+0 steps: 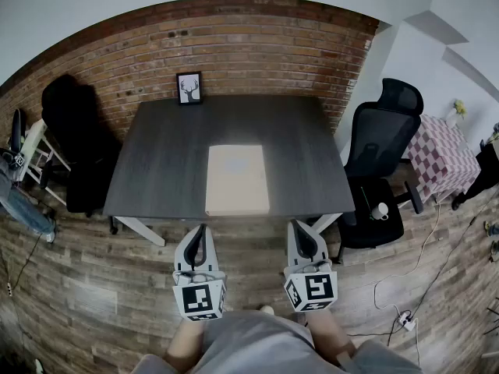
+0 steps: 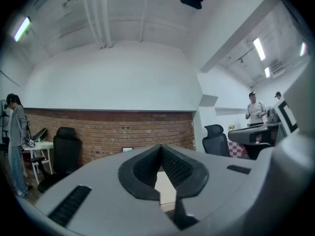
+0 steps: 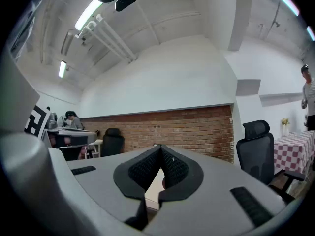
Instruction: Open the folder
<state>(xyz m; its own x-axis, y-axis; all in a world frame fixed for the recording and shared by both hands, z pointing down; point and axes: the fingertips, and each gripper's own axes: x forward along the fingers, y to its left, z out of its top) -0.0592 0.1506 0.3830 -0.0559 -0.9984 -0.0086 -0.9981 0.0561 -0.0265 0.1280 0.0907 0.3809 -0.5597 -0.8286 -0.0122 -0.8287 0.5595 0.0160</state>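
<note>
A tan folder (image 1: 236, 179) lies flat and closed on the dark grey table (image 1: 156, 162), its near edge at the table's front edge. My left gripper (image 1: 200, 231) is shut and empty, held level just short of the table, near the folder's front left corner. Level with it, my right gripper (image 1: 300, 228) is shut and empty, off the folder's front right corner. In the left gripper view the jaws (image 2: 160, 148) meet at the tips, with a strip of the folder (image 2: 165, 187) seen past them. The right gripper view shows the same closed tips (image 3: 161, 148) and a sliver of folder (image 3: 154, 186).
A small framed deer picture (image 1: 189, 87) stands at the table's far edge against the brick wall. One black office chair (image 1: 382, 162) is right of the table and another (image 1: 74, 135) left. Cables (image 1: 405, 287) trail on the wooden floor at right. People stand in the background.
</note>
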